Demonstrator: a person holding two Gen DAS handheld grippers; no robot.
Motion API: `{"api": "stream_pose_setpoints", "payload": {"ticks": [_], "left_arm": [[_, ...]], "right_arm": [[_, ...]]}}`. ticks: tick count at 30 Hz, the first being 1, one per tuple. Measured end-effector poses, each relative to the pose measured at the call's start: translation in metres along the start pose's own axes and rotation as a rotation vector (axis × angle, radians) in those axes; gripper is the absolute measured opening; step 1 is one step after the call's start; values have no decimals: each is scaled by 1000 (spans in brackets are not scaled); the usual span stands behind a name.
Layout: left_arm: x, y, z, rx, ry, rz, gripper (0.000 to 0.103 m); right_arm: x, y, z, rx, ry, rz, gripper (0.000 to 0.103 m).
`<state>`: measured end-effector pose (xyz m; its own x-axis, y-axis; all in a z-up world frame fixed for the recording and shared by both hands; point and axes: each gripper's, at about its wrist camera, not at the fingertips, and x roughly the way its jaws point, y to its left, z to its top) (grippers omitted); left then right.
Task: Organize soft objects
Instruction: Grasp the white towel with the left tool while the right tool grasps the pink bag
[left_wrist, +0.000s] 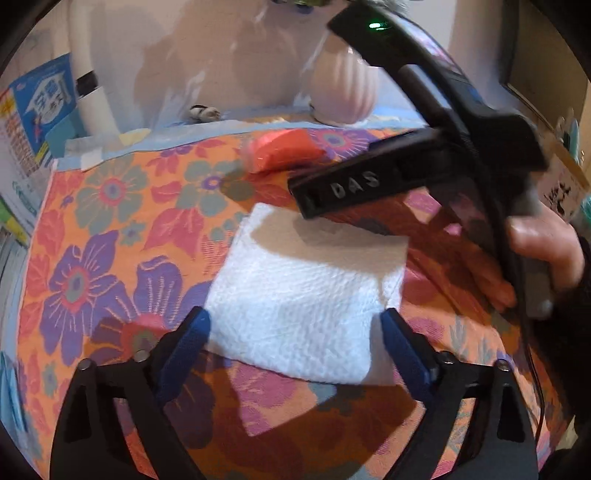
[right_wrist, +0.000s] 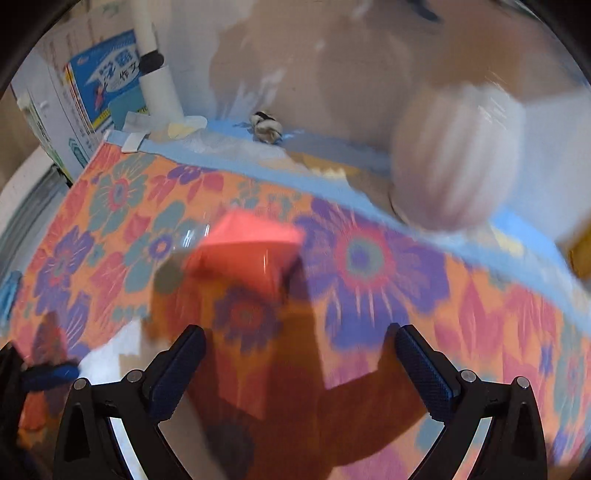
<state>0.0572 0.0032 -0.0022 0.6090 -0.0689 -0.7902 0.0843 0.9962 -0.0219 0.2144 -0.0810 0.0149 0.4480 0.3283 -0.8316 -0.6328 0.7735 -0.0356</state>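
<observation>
left wrist view: left gripper (left_wrist: 295, 325) is hanging wide apart, holding nothing, its blue padded fingers (left_wrist: 184, 350) straddling the near edge of the folded white textured paper towel (left_wrist: 306, 295), which is lying flat on the orange floral tablecloth (left_wrist: 110, 221). one orange-red soft packet (left_wrist: 284, 149) is sitting farther back, well apart from the towel. right gripper (left_wrist: 406, 173) is crossing above the towel's far corner, a bare hand (left_wrist: 546, 247) gripping its handle; its opening cannot be told from this side. a ribbed pale pink vase (left_wrist: 343, 88) is standing at the table's back edge. right wrist view: heavily blurred; right gripper (right_wrist: 299, 358) is showing wide apart and empty, pointing toward the orange-red packet (right_wrist: 243, 251), which is lying ahead of the fingers, not between them. risk, as a judgement: the two tools are working close together and could be clashing over the towel; closing on the thin towel could be snagging the tablecloth too. count: one towel, one packet, one vase, two grippers.
</observation>
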Motion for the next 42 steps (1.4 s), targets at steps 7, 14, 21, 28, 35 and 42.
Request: {"api": "stream_pose_setpoints", "payload": {"ticks": [7,14,21,28,35,42], "left_arm": [[-7,12,-5,-84,-45,38,58],[-11,15,-6,-112,-61,50,43],[-32,28,-16,-177,-180,-52,13],[-48,28,-24,-162,-256,-135,13],[-40,-1,-23,9,-184,-165,48],[-31,-16,-28,113,-81,-121,102]], "right_arm": [[20,2,29,-39,-28,28,98],[10,5,23,-34,-90,34,45],[-20,-3,-4,84,-154,-2,38],[-80,2,-83,263,-203,-2,38],[-138,16,-159,347,-265,-39,38],[-130,3,-166,417,-196,-41,38]]}}
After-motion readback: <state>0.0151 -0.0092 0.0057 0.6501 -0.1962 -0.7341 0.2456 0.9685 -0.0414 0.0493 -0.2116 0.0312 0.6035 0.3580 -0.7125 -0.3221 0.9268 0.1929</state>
